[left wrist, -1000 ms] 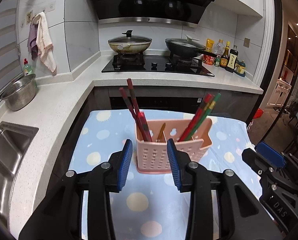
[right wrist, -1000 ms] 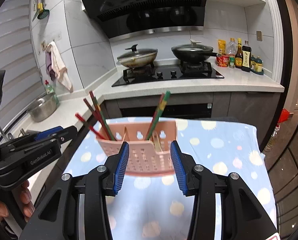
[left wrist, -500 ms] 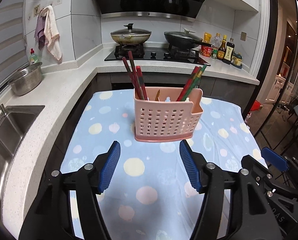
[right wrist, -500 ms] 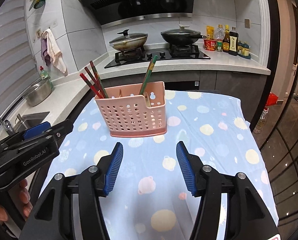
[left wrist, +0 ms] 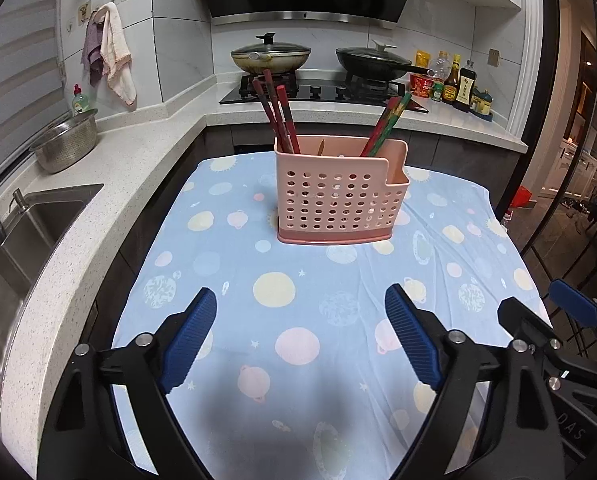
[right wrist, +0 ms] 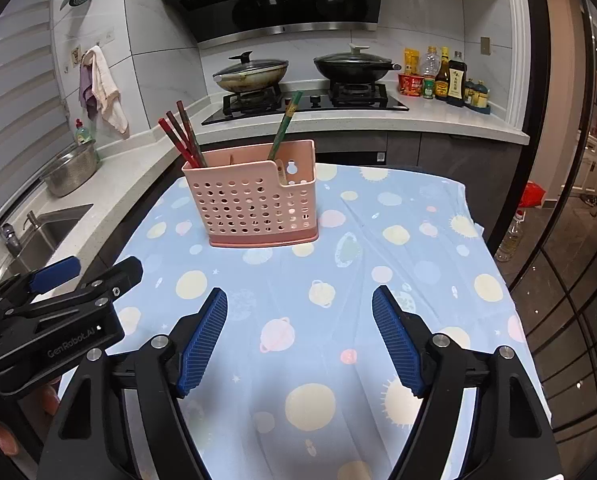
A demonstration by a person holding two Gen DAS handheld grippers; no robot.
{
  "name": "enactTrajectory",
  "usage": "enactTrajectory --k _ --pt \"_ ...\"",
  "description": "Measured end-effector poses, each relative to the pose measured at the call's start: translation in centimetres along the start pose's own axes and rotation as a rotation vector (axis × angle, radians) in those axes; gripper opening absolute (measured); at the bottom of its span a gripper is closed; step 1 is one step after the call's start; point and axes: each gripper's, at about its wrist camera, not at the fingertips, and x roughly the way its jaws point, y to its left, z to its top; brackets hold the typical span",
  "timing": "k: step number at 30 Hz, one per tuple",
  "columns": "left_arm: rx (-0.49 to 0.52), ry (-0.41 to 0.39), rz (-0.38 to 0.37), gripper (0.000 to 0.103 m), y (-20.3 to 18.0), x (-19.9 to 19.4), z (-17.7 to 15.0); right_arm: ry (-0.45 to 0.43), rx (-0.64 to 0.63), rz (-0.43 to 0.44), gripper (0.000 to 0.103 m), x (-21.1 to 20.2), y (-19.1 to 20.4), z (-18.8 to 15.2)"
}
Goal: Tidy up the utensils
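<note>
A pink perforated utensil holder [left wrist: 336, 196] stands on the blue patterned tablecloth [left wrist: 298, 320]; it also shows in the right wrist view [right wrist: 254, 204]. Dark red chopsticks [left wrist: 276, 110] lean in its left compartment, red-green chopsticks [left wrist: 388, 122] in its right part. A wooden utensil tip [left wrist: 321, 147] shows in the middle. My left gripper [left wrist: 300, 340] is open and empty, well short of the holder. My right gripper [right wrist: 300, 340] is open and empty, also back from it.
A white counter with a sink [left wrist: 26, 224] and steel colander [left wrist: 64, 142] runs along the left. Stove with two lidded pans [left wrist: 270, 54] and sauce bottles [left wrist: 458, 86] stand behind. The table's right edge drops to the floor.
Both grippers have pulled back from the holder toward the table's near edge and opened wider. The holder with the chopsticks has stayed in place.
</note>
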Motion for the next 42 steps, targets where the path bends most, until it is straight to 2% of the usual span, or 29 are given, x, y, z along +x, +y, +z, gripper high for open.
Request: enactTrajectory --k 4,8,13,15,16,27,42 --pt "-0.005 0.009 0.006 0.086 0.0 -0.1 -0.5 -0.003 0.007 -0.003 0.076 -0.2 -0.3 -0.3" --pt "-0.018 0.017 0.010 0.087 0.3 -0.2 -0.8 0.008 0.022 0.004 0.084 -0.2 -0.7 -0.6" --pt "-0.025 0.024 0.017 0.088 0.5 -0.3 -1.2 0.006 0.031 -0.005 0.084 -0.3 -0.9 -1.1" --pt "-0.026 0.027 0.019 0.089 0.5 -0.3 -1.4 0.018 0.042 0.009 0.089 -0.2 -1.0 -1.2" --pt "-0.027 0.028 0.023 0.089 0.6 -0.3 -1.4 0.021 0.048 0.015 0.097 -0.2 -1.1 -1.3" --pt "-0.035 0.036 0.066 0.095 1.0 -0.2 -2.0 0.020 0.041 0.002 0.097 -0.4 -1.6 -1.9" --pt "-0.041 0.047 0.090 0.095 1.5 -0.4 -2.7 0.014 0.040 -0.035 0.097 -0.6 -2.4 -2.6"
